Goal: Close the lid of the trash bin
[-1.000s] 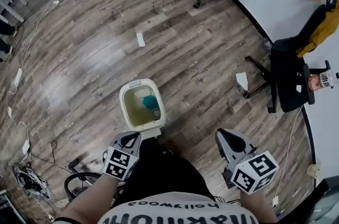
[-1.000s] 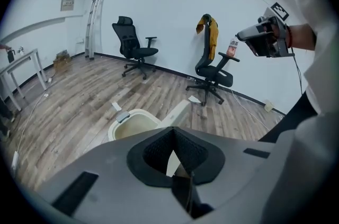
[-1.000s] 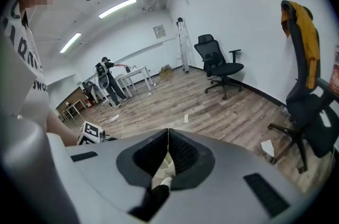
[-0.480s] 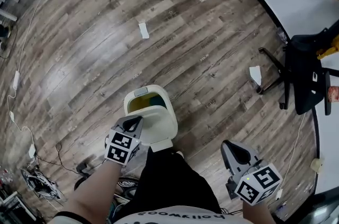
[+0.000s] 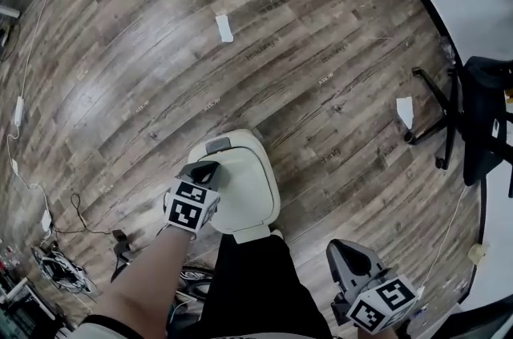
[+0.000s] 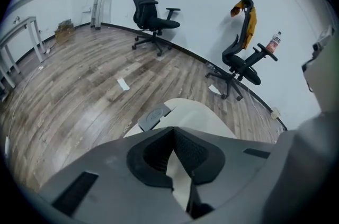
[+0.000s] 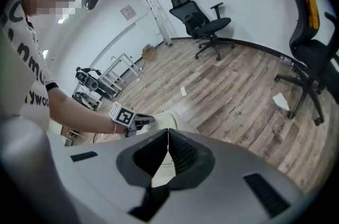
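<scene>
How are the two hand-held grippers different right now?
The left hand-held gripper is over the trash bin lid; the right hand-held gripper hangs off it, over floor. Left sits farther forward, right back by the person's leg. Both have jaws together, holding nothing.

My left gripper (image 5: 205, 171) and right gripper (image 5: 343, 251) are grey, with black-and-white square markers (image 5: 191, 207). The lid (image 5: 248, 189) is cream, its button (image 5: 217, 145) grey. The floor (image 5: 144, 49) is streaky grey-brown wood grain.

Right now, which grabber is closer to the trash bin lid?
Left. The left gripper is at the edge of the lid; the right gripper hangs well apart from it.
</scene>
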A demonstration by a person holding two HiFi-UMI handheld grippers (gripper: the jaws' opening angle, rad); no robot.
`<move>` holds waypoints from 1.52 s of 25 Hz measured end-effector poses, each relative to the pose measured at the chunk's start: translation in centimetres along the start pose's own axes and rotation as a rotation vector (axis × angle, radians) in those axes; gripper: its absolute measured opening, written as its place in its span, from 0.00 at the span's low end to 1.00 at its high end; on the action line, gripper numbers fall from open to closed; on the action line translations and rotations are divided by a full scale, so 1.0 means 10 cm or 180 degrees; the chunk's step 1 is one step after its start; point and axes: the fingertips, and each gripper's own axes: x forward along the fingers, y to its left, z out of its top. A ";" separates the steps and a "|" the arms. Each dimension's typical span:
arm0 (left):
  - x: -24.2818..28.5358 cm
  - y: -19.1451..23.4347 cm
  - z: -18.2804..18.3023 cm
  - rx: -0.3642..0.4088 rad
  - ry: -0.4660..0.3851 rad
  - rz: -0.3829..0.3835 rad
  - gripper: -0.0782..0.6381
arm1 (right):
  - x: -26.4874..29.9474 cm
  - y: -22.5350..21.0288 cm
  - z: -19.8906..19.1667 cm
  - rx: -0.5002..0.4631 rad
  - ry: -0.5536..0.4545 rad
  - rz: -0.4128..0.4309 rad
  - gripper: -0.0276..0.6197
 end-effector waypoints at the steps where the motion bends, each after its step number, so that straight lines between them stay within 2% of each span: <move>1: 0.07 0.02 -0.02 0.0000 0.0051 -0.0004 0.12 | 0.04 0.01 -0.05 0.0034 0.0048 0.0028 0.06; 3: 0.15 0.05 -0.03 0.0078 0.0103 -0.0026 0.12 | 0.10 0.03 -0.10 0.0113 0.0087 0.0079 0.06; 5: 0.18 0.08 -0.04 0.0060 0.0020 -0.0057 0.12 | 0.15 0.05 -0.13 0.0200 0.0091 0.0135 0.06; 8: 0.18 0.11 -0.05 -0.0253 -0.0234 -0.0116 0.12 | 0.20 0.05 -0.20 0.0305 0.0093 0.0182 0.06; 10: 0.18 0.13 -0.07 -0.0406 -0.0295 -0.0146 0.12 | 0.23 0.07 -0.24 0.0356 0.0091 0.0200 0.06; 15: 0.18 0.17 -0.10 -0.0364 -0.0293 -0.0222 0.12 | 0.25 0.17 -0.29 0.0356 0.0077 0.0197 0.06; 18: 0.17 0.25 -0.11 -0.0546 -0.0301 -0.0195 0.12 | 0.26 0.21 -0.28 0.0318 0.0043 0.0191 0.06; 20: 0.14 0.27 -0.13 -0.0627 -0.0216 -0.0113 0.12 | 0.25 0.24 -0.27 0.0283 0.0035 0.0211 0.06; 21: 0.12 0.24 -0.16 -0.0552 -0.0129 -0.0034 0.12 | 0.22 0.25 -0.27 0.0269 0.0033 0.0221 0.06; 23: 0.02 0.15 -0.21 -0.0191 0.0006 0.0199 0.12 | 0.15 0.29 -0.25 0.0238 0.0021 0.0254 0.06; 25: -0.13 0.03 -0.26 0.0072 0.0011 0.0301 0.12 | 0.08 0.37 -0.20 0.0159 -0.0024 0.0303 0.06; 29: -0.55 -0.19 -0.46 -0.0030 -0.0057 0.0338 0.12 | -0.09 0.58 -0.04 -0.0080 -0.0144 0.0410 0.06; 31: -0.78 -0.36 -0.48 -0.0108 -0.0180 0.0305 0.12 | -0.23 0.67 0.03 -0.0226 -0.0198 0.0457 0.06; 33: -1.06 -0.58 -0.39 -0.0175 -0.0413 0.0198 0.12 | -0.39 0.80 0.11 -0.0384 -0.0289 0.0510 0.06; 38: -2.12 -1.22 0.13 -0.0508 -0.1393 -0.0069 0.12 | -0.92 1.19 0.23 -0.0799 -0.0617 0.0665 0.06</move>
